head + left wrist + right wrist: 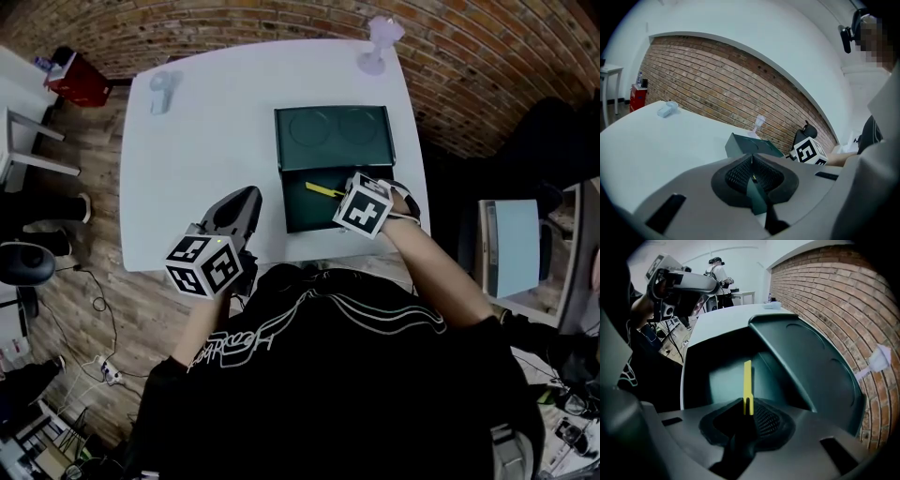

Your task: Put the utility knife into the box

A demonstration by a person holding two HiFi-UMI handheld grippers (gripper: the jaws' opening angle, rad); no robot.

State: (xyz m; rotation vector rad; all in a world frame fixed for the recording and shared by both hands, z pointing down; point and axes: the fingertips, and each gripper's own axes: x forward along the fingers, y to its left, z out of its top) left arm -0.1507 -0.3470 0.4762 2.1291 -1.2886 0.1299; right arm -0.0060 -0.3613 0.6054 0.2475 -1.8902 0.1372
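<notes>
A dark green box (284,201) stands on the white table (197,169) with its lid (333,136) folded back. The yellow utility knife (325,190) hangs just over the box's open inside, with my right gripper (345,193) shut on its near end. In the right gripper view the utility knife (747,383) sticks straight out from the right gripper (748,409) over the box floor (722,380). My left gripper (242,199) hovers near the table's front edge, left of the box. In its own view the left gripper (752,176) is shut on nothing.
A pale lilac stand (378,42) sits at the table's far right corner and a small clear item (161,91) at the far left. A brick wall runs behind the table. A red bin (80,80) and a chair (511,246) flank it.
</notes>
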